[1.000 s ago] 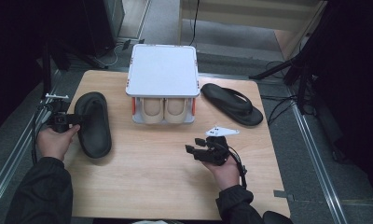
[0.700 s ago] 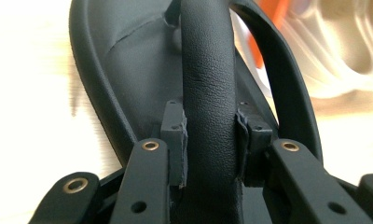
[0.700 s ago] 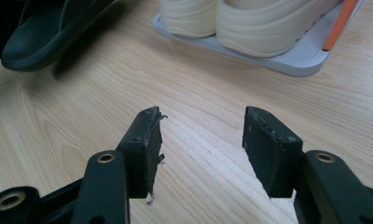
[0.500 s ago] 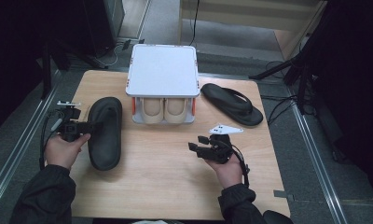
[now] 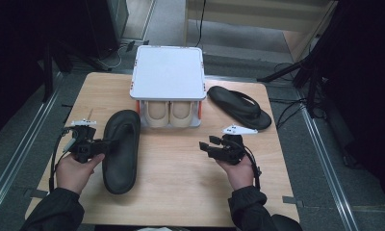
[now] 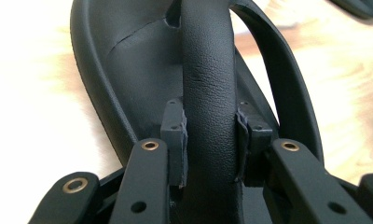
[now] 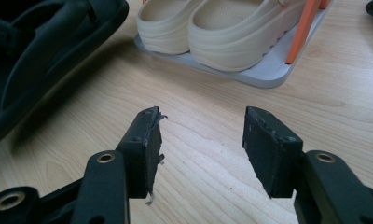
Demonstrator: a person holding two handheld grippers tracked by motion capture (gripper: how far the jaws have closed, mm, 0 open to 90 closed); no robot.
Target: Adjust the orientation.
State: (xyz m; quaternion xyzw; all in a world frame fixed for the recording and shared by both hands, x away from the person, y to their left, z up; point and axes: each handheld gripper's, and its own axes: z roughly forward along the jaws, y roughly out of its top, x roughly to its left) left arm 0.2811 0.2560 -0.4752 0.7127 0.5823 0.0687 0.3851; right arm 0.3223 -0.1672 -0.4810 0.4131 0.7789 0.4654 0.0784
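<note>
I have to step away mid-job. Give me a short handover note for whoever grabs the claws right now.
Left claw: shut on the strap of the black rubber flip-flop sandal at the table's left, toe toward the rack.
Right claw: open, empty, above bare wooden table.
Second black flip-flop sandal lies untouched, right of the small white-topped shoe rack with orange posts.
The rack's lower shelf already holds a pair of cream foam clogs.
Done: first sandal gripped.
Left, probably: place it by the rack, then fetch the second sandal.
</note>
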